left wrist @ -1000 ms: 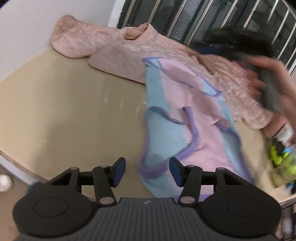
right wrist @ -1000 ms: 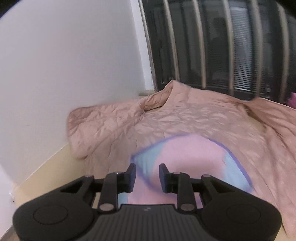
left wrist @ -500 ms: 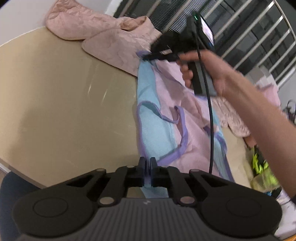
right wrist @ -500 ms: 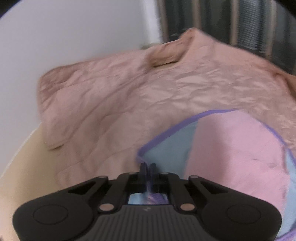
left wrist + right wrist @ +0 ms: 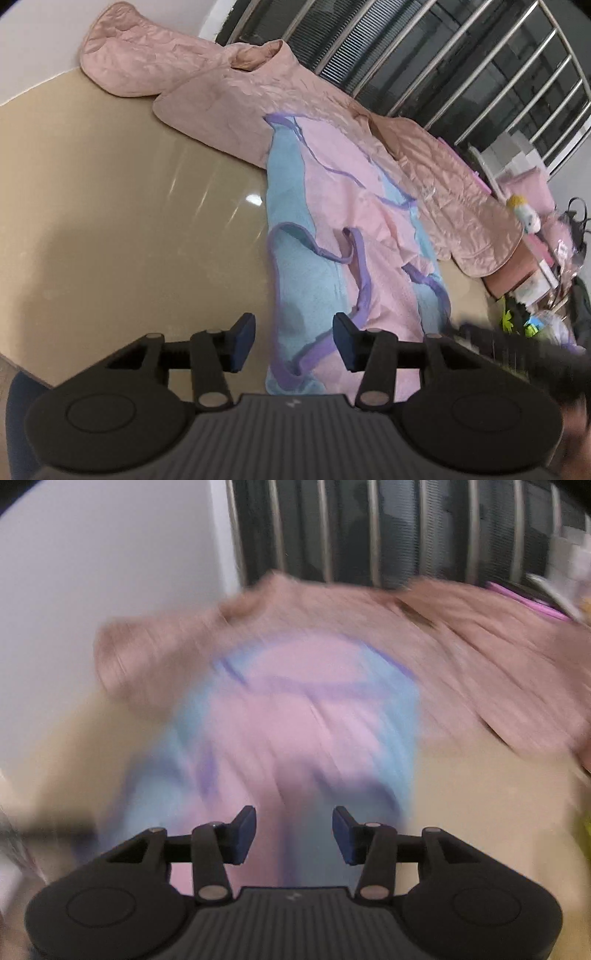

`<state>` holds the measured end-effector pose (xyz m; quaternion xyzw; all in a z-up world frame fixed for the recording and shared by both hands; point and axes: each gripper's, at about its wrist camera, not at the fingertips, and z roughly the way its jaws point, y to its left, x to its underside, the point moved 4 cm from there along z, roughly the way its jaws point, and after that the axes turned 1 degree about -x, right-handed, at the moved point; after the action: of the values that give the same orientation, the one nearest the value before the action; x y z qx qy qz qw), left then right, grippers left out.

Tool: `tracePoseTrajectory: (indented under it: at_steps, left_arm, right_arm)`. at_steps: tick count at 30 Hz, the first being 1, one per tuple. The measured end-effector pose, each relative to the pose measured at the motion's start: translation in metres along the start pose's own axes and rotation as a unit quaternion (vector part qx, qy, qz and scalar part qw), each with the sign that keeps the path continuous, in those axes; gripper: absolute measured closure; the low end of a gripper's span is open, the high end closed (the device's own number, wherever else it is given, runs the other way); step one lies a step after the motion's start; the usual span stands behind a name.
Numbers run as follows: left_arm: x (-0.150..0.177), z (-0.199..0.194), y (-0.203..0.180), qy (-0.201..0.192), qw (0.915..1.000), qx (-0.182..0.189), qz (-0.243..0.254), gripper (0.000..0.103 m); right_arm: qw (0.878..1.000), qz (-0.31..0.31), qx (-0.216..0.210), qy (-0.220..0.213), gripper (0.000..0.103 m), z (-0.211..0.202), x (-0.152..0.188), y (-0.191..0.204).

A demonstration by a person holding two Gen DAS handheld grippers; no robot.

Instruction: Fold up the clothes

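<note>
Both the left gripper (image 5: 293, 343) and right gripper (image 5: 293, 832) have just opened, releasing the garment (image 5: 332, 236); the right one has pulled back.

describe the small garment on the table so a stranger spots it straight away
On the beige table below the barred window, a quilted pink jacket lies along the far edge. The small garment overlaps its front: pink and light blue panels with purple trim, unlike the plain jacket.

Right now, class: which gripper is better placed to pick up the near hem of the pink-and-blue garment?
Left. The left gripper is open, its view sharp, with the garment's purple-edged hem between its fingers. The right gripper is open too, but its view is motion-blurred.
</note>
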<state>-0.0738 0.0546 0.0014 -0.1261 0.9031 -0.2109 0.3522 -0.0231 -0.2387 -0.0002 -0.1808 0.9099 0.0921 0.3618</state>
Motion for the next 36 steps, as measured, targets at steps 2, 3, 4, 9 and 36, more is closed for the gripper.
tracePoseTrajectory:
  at_steps: [2, 3, 4, 9, 36]
  left_arm:
    - [0.001, 0.002, -0.005, 0.002, 1.0000, -0.005, 0.007, 0.056]
    - [0.002, 0.004, -0.007, 0.003, 0.9999, -0.008, 0.011, 0.056]
    - [0.003, 0.005, -0.010, 0.004, 0.9998, -0.011, 0.014, 0.057]
    - [0.008, 0.013, -0.017, 0.020, 0.9991, -0.028, 0.026, 0.091]
    - [-0.185, 0.129, -0.030, -0.021, 0.9859, -0.100, 0.132, 0.032]
  right_arm:
    - [1.000, -0.008, 0.020, 0.007, 0.059, -0.013, 0.023, -0.003]
    - [1.000, -0.006, 0.019, 0.009, 0.060, -0.017, 0.030, -0.004]
    - [1.000, -0.003, 0.018, 0.012, 0.061, -0.021, 0.037, -0.006]
    - [0.999, 0.038, -0.001, 0.018, 0.099, -0.026, 0.046, -0.015]
    - [0.998, 0.042, -0.019, -0.051, 0.073, -0.058, 0.044, 0.012]
